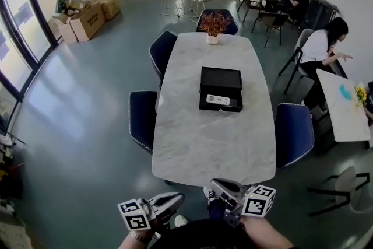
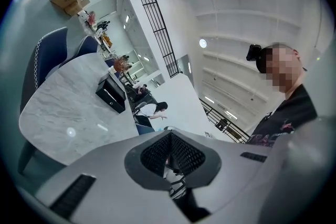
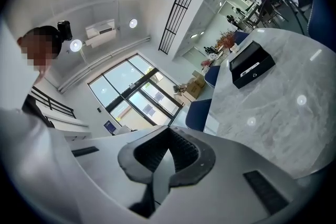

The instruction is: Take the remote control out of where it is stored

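A white remote control [image 1: 218,100] lies in the front part of an open black box [image 1: 204,103] in the middle of a white marble table [image 1: 210,148]. Both grippers hover low before the table's near end, close to the person's body and far from the box. My left gripper [image 1: 175,200] is shut and empty, and its own view shows its tips [image 2: 170,134] meeting with the box [image 2: 111,93] far off. My right gripper [image 1: 218,186] is also shut with nothing in it; in its view the tips [image 3: 168,131] meet and the box [image 3: 252,64] sits far ahead.
Blue chairs [image 1: 142,119] [image 1: 294,132] stand along both sides of the table. A pot of dried flowers [image 1: 214,25] sits at its far end. A person in white [image 1: 324,46] sits at a table on the right. Cardboard boxes [image 1: 87,16] are stacked at the far left.
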A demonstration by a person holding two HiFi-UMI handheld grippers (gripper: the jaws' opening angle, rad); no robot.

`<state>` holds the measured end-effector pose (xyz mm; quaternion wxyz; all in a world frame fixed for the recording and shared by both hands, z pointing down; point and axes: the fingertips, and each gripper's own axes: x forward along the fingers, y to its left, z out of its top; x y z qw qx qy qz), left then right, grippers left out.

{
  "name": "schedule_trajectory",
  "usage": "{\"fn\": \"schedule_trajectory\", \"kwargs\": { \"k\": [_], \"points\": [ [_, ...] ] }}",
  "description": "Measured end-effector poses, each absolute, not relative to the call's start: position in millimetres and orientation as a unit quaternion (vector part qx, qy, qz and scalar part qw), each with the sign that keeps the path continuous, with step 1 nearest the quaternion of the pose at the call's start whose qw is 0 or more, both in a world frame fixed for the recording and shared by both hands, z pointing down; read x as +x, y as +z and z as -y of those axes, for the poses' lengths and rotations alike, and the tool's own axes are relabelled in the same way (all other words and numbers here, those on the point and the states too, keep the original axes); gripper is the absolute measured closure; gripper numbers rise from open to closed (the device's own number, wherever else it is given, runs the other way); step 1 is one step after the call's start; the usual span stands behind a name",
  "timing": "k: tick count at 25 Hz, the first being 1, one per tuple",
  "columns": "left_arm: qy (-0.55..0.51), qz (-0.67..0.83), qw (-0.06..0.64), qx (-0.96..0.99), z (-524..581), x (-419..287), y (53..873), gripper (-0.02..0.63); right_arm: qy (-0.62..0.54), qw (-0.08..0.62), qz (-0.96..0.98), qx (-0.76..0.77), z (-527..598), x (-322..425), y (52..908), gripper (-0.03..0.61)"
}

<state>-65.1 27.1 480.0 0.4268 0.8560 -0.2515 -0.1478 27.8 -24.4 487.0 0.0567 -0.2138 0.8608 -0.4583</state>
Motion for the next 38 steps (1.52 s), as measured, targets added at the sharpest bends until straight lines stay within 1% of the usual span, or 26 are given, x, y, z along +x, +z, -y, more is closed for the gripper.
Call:
{"fn": "schedule_trajectory", "kwargs": {
  "k": [15, 25, 32, 38],
  "points": [
    [-0.153, 0.272, 0.430, 0.847, 33, -32, 484, 0.609, -0.455, 0.043, -0.865, -0.205, 104, 63, 491, 0.569],
    [-0.145, 0.298, 0.430, 0.840, 67, -16, 487, 0.609, -0.432, 0.038, -0.871, -0.232, 185, 115, 502, 0.569],
    [-0.155, 0.336, 0.428, 0.824, 88, -13, 488, 0.608, -0.384, -0.023, -0.897, -0.217, 252, 134, 517, 0.568],
    [-0.169, 0.372, 0.427, 0.806, 92, -18, 490, 0.607, -0.322, -0.128, -0.914, -0.210, 316, 137, 542, 0.557]
  ]
}}
